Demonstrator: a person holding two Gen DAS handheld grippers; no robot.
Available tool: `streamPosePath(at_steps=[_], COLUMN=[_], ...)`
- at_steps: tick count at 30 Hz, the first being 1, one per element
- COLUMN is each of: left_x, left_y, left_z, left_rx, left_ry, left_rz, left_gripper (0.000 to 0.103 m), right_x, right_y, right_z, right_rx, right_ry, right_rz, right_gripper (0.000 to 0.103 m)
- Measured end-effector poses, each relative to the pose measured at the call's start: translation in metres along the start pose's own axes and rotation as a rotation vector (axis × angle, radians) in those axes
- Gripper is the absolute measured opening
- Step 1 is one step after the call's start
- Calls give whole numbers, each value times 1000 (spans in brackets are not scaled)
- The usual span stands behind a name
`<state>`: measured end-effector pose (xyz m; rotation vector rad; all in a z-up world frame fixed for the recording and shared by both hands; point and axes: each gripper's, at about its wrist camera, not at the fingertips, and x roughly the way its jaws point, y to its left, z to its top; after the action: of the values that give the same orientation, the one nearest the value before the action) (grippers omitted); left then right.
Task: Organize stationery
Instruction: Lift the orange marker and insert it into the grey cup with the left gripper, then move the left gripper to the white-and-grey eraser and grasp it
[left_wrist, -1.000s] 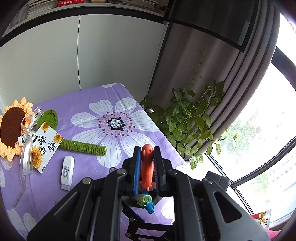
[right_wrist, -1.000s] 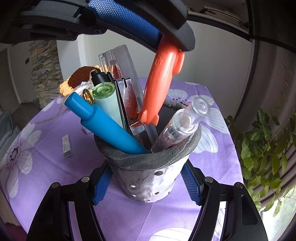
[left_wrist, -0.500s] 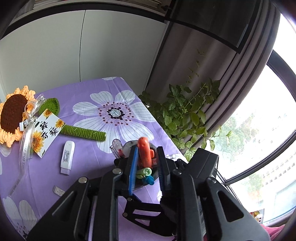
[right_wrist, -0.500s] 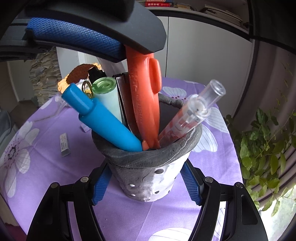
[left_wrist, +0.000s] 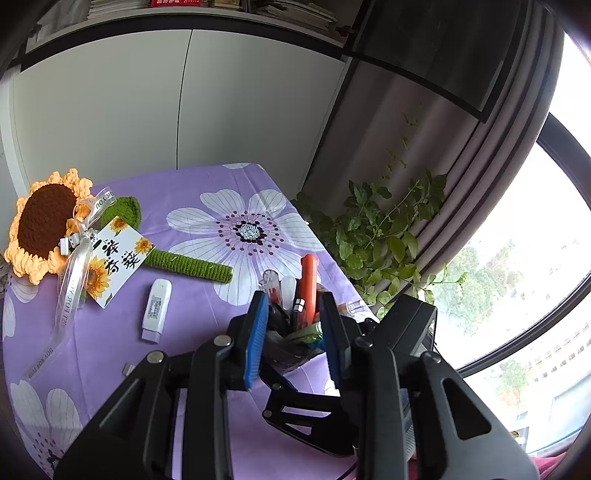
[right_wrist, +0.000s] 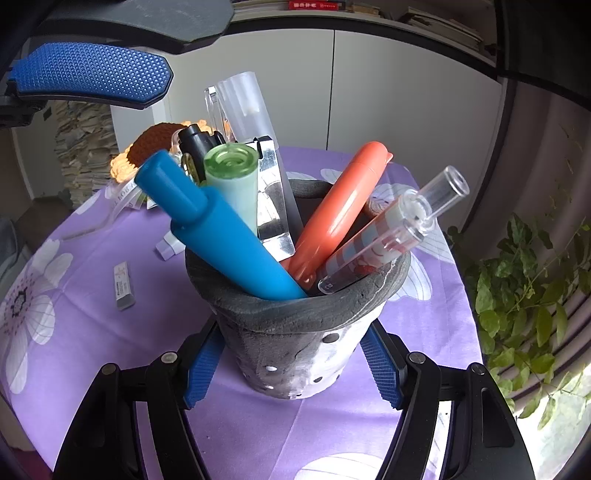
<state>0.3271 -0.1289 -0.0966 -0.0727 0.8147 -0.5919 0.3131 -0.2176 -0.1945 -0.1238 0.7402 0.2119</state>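
Observation:
A grey pen cup (right_wrist: 295, 354) stands on the purple flowered cloth. My right gripper (right_wrist: 291, 365) is shut on its sides. In it stand an orange pen (right_wrist: 336, 218), a blue marker (right_wrist: 221, 229), a green-capped tube (right_wrist: 232, 177), a clear striped pen (right_wrist: 391, 236) and clear rulers. My left gripper (left_wrist: 293, 328) is open and empty above the cup, its blue pad (right_wrist: 92, 74) showing at the top left of the right wrist view. The orange pen (left_wrist: 308, 280) leans free in the cup (left_wrist: 291, 350).
A white USB stick (left_wrist: 156, 308) and a small eraser (right_wrist: 123, 285) lie on the cloth. A crocheted sunflower (left_wrist: 48, 225) with a card and ribbon lies at the far left. A leafy plant (left_wrist: 384, 236) stands past the table's right edge.
My left gripper has let go of the orange pen, which dropped into the cup and leans right. The left gripper has opened and risen away from the cup.

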Motion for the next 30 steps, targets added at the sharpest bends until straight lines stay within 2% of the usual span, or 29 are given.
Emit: streamPosePath(at_steps=[11, 13, 15, 16, 18, 23, 27, 29, 30], left_x=[-3, -8, -11, -11, -5, 24, 49, 55, 55], left_y=[6, 17, 34, 44, 70, 130, 158, 163, 163], left_z=[20, 21, 17, 13, 2, -37, -64, -69, -68], left_rx=[-4, -43, -92, -118, -194, -416, -617, -660, -667], left_ry=[-26, -34, -33, -24, 36, 226, 355, 372, 356], left_rz=[17, 20, 66, 95, 164, 278, 208, 209, 220], left_gripper=[28, 38, 51, 52, 51, 50, 48, 45, 45], right_x=[0, -1, 1, 0, 1, 1, 2, 2, 1], right_y=[0, 1, 0, 0, -1, -1, -1, 0, 0], right_z=[0, -1, 0, 0, 0, 0, 0, 0, 0], right_rx=[2, 3, 2, 3, 2, 2, 0, 0, 0], right_ry=[0, 1, 3, 3, 2, 3, 7, 5, 5], right_rz=[3, 5, 6, 7, 8, 8, 5, 4, 4], right_gripper=[72, 72, 72, 72, 72, 72, 72, 72, 72])
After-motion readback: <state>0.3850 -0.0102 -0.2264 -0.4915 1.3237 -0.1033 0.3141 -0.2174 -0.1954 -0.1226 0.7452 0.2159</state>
